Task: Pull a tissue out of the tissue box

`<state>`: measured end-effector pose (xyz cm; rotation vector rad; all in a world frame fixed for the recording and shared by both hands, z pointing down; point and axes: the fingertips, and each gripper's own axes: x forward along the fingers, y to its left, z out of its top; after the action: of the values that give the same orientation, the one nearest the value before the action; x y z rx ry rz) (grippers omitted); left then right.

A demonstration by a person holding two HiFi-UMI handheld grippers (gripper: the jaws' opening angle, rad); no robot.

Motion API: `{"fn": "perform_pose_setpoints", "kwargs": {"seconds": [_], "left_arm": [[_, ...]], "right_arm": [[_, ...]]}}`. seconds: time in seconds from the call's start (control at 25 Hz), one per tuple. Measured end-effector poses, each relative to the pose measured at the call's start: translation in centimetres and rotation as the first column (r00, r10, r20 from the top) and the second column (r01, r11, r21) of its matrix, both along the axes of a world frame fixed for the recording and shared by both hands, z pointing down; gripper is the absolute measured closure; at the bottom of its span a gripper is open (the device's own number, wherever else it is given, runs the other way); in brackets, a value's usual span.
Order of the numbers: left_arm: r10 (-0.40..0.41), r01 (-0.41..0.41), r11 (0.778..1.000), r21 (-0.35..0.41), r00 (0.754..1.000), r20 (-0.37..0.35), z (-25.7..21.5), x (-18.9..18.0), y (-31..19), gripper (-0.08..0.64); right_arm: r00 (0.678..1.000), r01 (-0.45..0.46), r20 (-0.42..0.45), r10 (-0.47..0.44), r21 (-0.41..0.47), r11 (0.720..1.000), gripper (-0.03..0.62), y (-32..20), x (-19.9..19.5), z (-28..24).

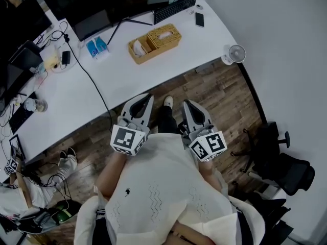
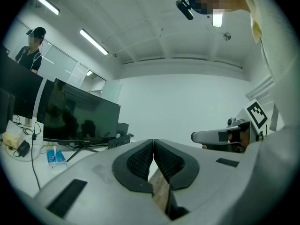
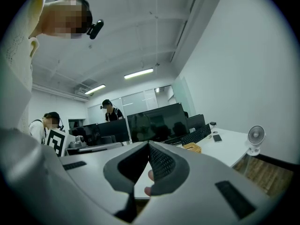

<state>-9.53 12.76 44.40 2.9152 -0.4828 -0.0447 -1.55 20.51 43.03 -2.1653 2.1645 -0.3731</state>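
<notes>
The woven tissue box (image 1: 164, 36) was set in a wooden tray (image 1: 139, 60) on the white desk (image 1: 204, 40), in front of the keyboard (image 1: 175, 8) and well apart from both hand-held grippers. The left hand-held gripper (image 1: 147, 98) and the right hand-held gripper (image 1: 188, 104) were held side by side over the wood floor (image 1: 219, 96), short of the desk edge. Each had its jaws closed together on nothing. Bare desk surface was left between tray and edge.

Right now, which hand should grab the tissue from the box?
Right, but only just. Both grippers are shut and held back from the desk. The right gripper view shows the tissue box just past its jaws; the left gripper view does not show it.
</notes>
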Motion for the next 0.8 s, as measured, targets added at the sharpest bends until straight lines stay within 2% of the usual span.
{"fn": "perform_pose_setpoints", "kwargs": {"seconds": [0.24, 0.48, 0.8], "left_arm": [[-0.013, 0.013, 1.000, 0.009, 1.000, 0.019, 0.4, 1.6, -1.9, 0.546], [-0.030, 0.030, 1.000, 0.002, 0.998, 0.057, 1.2, 3.0, -3.8, 0.546], [-0.071, 0.072, 0.997, -0.012, 0.994, 0.080, 1.8, 6.0, -7.6, 0.546]], "right_arm": [[1.000, 0.006, 0.008, -0.006, 0.012, 1.000, 0.591, -2.2, 1.8, 0.4], [0.998, 0.061, 0.018, -0.062, 0.010, 0.998, 0.591, -5.2, 3.8, 0.8], [0.994, 0.107, -0.031, -0.108, -0.019, 0.994, 0.591, -10.0, 6.9, 1.1]]}}
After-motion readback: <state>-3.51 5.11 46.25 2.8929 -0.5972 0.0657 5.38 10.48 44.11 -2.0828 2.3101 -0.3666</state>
